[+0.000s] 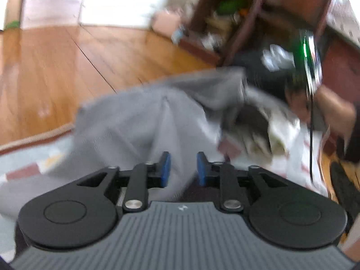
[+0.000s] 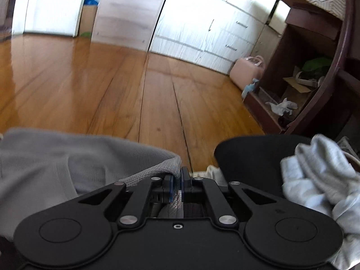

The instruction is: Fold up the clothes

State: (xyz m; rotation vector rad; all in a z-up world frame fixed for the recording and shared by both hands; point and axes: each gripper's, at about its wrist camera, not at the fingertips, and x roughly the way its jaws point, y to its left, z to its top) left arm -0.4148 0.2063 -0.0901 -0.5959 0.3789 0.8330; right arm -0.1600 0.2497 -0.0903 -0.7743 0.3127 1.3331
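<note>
On floor: glossy wood planks [image 2: 112, 90].
Garment [image 2: 67, 157]: grey ribbed knit, rumpled.
Right gripper [image 2: 177, 183]: fingers clamped on garment's thick hem.
Left gripper [image 1: 183, 168]: blue-padded fingers apart, empty.

Daylight is blown out on the white cabinets [image 2: 202, 22]; glare is cast on the wooden floor [image 2: 67, 78]. Left view is motion-blurred; fisheye edges are curved.

Nothing readable anywhere, no words, labels or numbers. Just a tiny white logo mark on the left gripper [image 1: 183, 168] housing, too small to make out.
</note>
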